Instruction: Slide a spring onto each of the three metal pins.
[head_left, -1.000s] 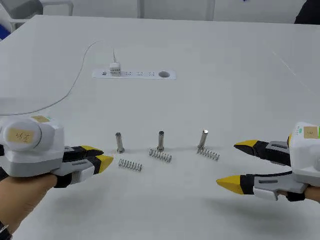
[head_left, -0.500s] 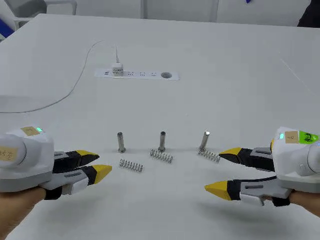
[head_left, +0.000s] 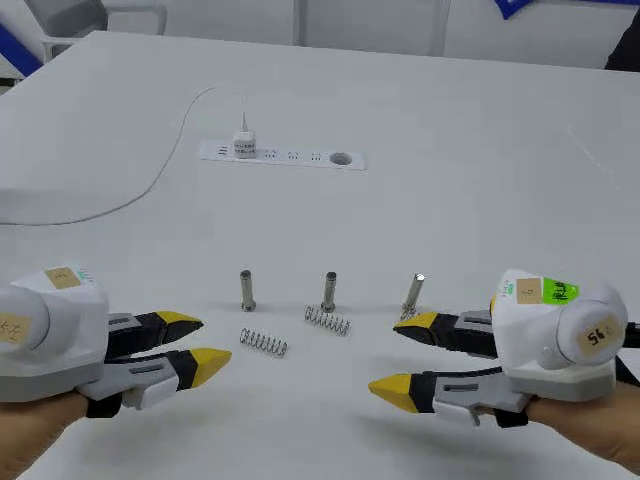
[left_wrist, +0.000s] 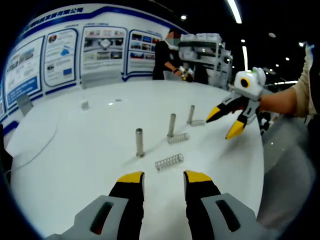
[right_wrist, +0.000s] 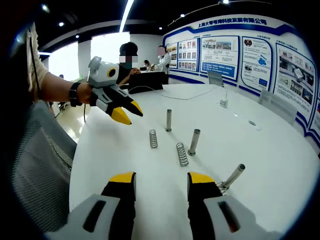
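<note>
white table (head_left: 450, 150); right gripper (head_left: 388, 355) wide beside rightmost spring (left_wrist: 198, 122); left gripper (head_left: 214, 339) wide too.

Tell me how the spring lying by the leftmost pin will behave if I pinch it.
The spring lies on its side on the smooth table, so a nudge would probably roll it. Its thin, open coils look light and springy; a hard pinch may squash it or flick it away.

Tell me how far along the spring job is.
Nothing is done: the left pin, middle pin and right pin are all bare. Nothing is in hand: the left hand-held gripper and right hand-held gripper are open and empty. Left: the left spring, middle spring and right spring lie on the table, each to go on.
</note>
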